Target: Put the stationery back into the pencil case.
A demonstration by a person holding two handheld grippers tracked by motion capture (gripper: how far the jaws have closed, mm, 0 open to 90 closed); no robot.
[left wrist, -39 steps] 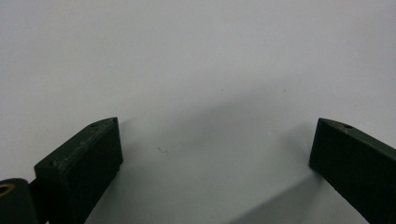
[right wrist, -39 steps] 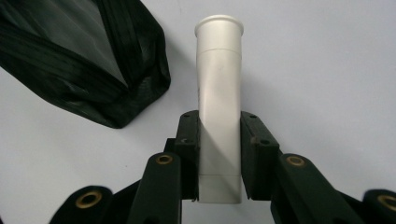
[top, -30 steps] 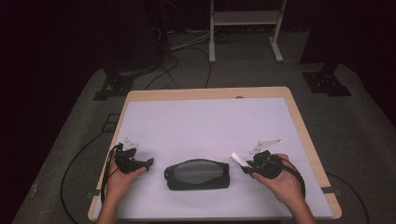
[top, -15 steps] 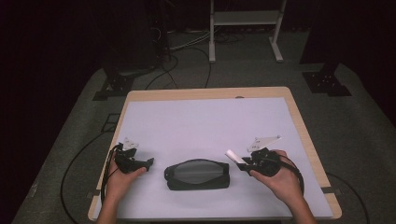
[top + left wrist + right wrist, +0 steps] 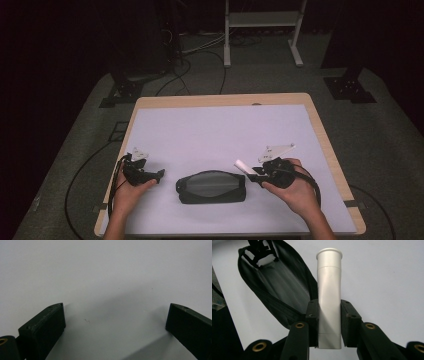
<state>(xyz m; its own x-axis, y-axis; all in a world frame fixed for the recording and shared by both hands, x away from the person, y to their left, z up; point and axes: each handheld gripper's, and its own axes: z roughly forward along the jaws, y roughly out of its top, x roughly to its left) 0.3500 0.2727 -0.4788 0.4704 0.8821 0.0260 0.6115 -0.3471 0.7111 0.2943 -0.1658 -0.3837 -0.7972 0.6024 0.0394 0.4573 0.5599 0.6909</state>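
right tool [image 5: 329, 315] clamped on white tube [image 5: 329, 290], just right of black mesh pouch [image 5: 212, 187] on table [image 5: 320, 125] | left tool [image 5: 159, 174] jaws apart, idle by pouch's left end | I'd pin the pouch with left, feed tube cap-first along the zip opening
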